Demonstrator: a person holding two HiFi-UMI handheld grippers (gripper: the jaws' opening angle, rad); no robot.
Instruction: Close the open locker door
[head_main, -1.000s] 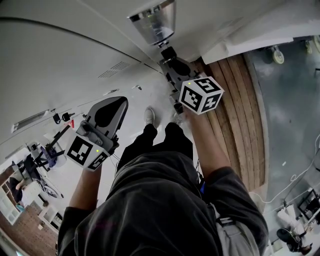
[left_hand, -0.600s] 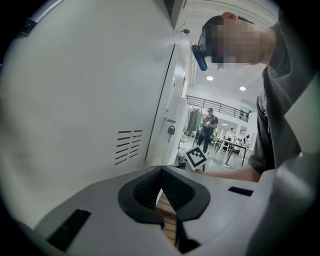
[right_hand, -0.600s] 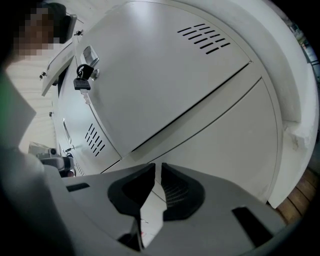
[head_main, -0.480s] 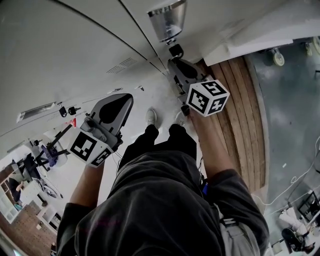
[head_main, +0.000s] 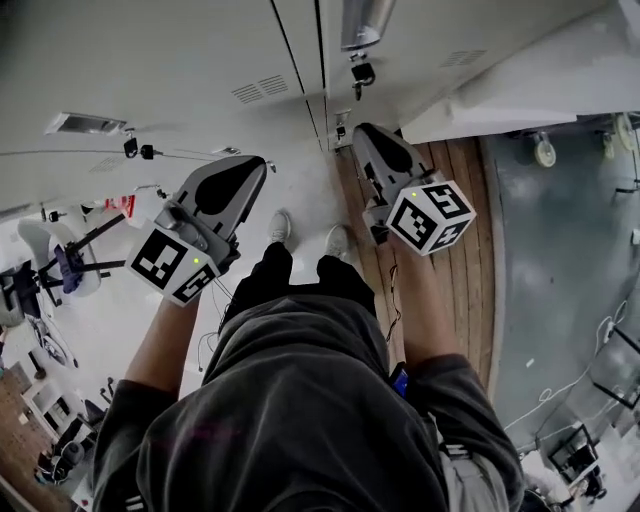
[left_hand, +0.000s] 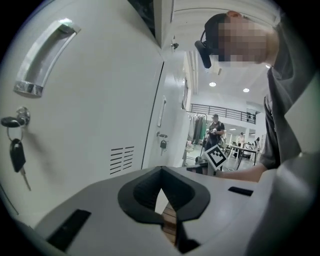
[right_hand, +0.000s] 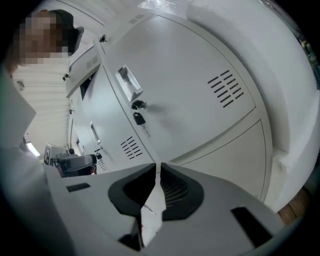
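The left gripper (head_main: 246, 170) has its jaws pressed together with nothing between them. The white locker door (left_hand: 90, 100) stands just ahead of it and to its left, near, with no contact visible. Up and left of the jaws the door carries a bar handle (left_hand: 44, 60). A key (left_hand: 15, 145) hangs in the lock below the handle, and vents (left_hand: 121, 160) sit nearest the tips. A dark gap (left_hand: 146, 14) shows past the door's upper right corner, high above the jaws. I cannot tell whether the door sits fully home.

The right gripper (head_main: 367, 137) is likewise pressed together and empty. It points at the next door (right_hand: 200, 65), which is ahead of it and apart from it. Above its tips are a recessed pull (right_hand: 129, 82) and a second key (right_hand: 138, 114), and a grille (right_hand: 227, 89) lies up to the right. Off to its left, low, the left gripper shows. Below the right gripper runs a plank floor (head_main: 450, 270), and the person's shoes (head_main: 281, 228) are below and between the two grippers.
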